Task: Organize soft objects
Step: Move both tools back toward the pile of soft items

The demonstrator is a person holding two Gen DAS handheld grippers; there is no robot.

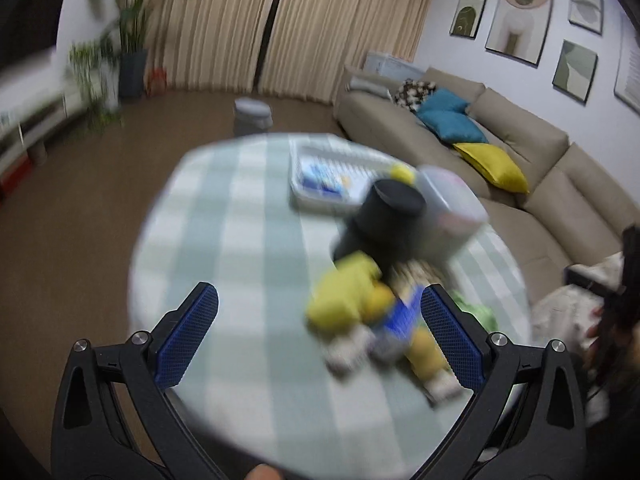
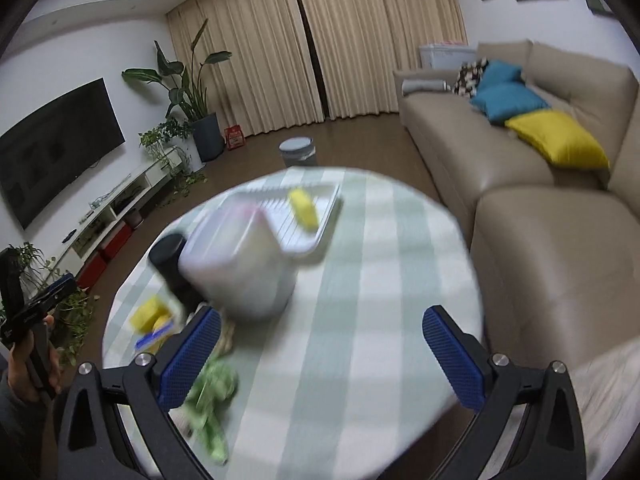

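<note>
On the round table with a green-and-white check cloth (image 1: 248, 248), a blurred heap of soft toys lies near the front: a yellow plush (image 1: 344, 300) and a blue-and-yellow doll (image 1: 400, 328). My left gripper (image 1: 320, 332) hovers over them, open and holding nothing, with its right finger in front of the doll. In the right wrist view a green plush (image 2: 212, 400) lies just beside the left finger of my right gripper (image 2: 322, 356), which is wide open and empty above bare cloth. The yellow plush (image 2: 150, 316) lies further left.
A black cylinder (image 1: 384, 224) and a translucent white bin (image 2: 240, 260) stand mid-table. Behind them is a white tray (image 2: 320, 232) holding a yellow item (image 2: 304, 210). A beige sofa (image 2: 540, 240) with cushions runs along the right. A hand (image 2: 24, 360) shows at the left edge.
</note>
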